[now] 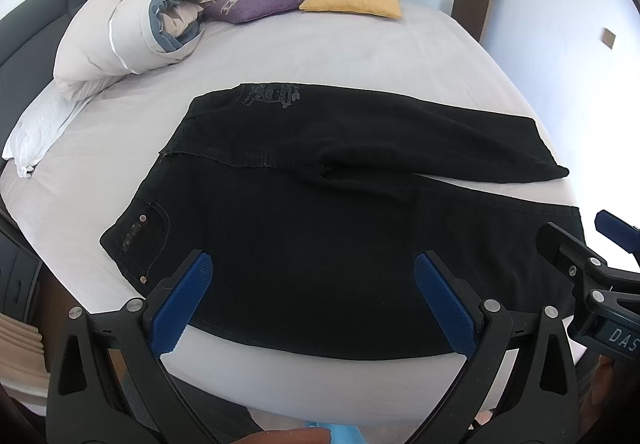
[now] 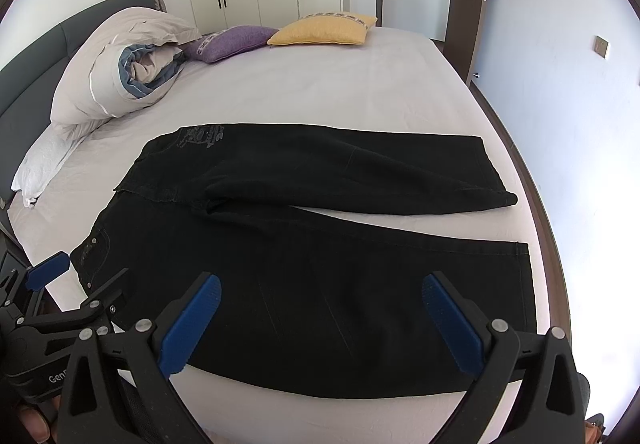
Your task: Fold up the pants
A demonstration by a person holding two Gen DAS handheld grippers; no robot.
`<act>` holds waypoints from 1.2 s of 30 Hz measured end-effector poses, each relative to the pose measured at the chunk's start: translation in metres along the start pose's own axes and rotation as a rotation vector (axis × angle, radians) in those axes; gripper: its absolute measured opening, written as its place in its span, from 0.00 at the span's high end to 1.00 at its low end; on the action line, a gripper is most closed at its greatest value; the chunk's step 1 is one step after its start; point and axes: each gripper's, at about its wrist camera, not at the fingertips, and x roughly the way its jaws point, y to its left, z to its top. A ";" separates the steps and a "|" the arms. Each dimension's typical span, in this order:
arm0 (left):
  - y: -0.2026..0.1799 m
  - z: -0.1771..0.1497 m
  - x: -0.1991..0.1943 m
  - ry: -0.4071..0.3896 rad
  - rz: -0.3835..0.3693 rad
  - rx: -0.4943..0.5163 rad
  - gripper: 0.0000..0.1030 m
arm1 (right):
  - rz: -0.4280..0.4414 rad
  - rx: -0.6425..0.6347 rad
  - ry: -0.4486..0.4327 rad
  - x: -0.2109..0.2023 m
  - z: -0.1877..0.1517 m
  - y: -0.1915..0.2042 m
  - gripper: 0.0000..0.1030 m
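Evidently no fold is started: the black pants lie flat on the bed, legs splayed toward frame right, while the left gripper and right gripper hover above the near leg, fingers spread wide and empty, so next comes pinching that leg's near edge.

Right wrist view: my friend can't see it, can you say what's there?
Black pants lie spread flat on a white bed, legs pointing right. The open right gripper hovers over the near leg, holding nothing. A rolled duvet, purple cushion and yellow cushion sit behind.
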 end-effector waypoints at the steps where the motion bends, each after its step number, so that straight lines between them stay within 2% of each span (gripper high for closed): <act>1: 0.001 0.000 0.001 0.001 0.000 0.000 0.00 | 0.000 -0.001 0.000 0.000 0.000 0.000 0.00; 10: -0.002 0.000 0.003 0.006 0.006 -0.002 0.00 | 0.002 -0.001 0.004 0.001 -0.001 0.001 0.00; 15: 0.004 0.005 0.007 0.003 -0.020 -0.030 0.00 | 0.006 -0.016 0.013 0.007 0.000 0.003 0.00; 18: 0.017 0.014 0.010 -0.003 -0.080 -0.104 0.00 | 0.015 -0.042 0.017 0.014 0.004 0.003 0.00; 21: 0.047 0.030 0.019 -0.013 -0.181 -0.254 0.00 | 0.036 -0.076 0.018 0.025 0.015 0.004 0.00; 23: 0.067 0.045 0.029 -0.018 -0.243 -0.335 0.00 | 0.091 -0.104 0.017 0.034 0.029 0.004 0.00; 27: 0.119 0.087 0.058 -0.069 -0.333 -0.516 0.00 | 0.275 -0.168 0.011 0.062 0.072 0.007 0.00; 30: 0.152 0.126 0.076 -0.162 -0.310 -0.579 0.00 | 0.434 -0.240 -0.010 0.089 0.113 0.011 0.00; 31: 0.159 0.142 0.087 -0.143 -0.305 -0.570 0.00 | 0.471 -0.275 -0.018 0.100 0.126 0.013 0.00; 33: 0.175 0.174 0.117 -0.083 -0.359 -0.547 0.00 | 0.513 -0.349 -0.021 0.123 0.151 0.018 0.00; 34: 0.185 0.188 0.131 -0.073 -0.376 -0.561 0.00 | 0.526 -0.383 -0.019 0.137 0.165 0.022 0.00; 36: 0.213 0.214 0.161 -0.061 -0.374 -0.653 0.00 | 0.551 -0.414 -0.004 0.166 0.190 0.024 0.00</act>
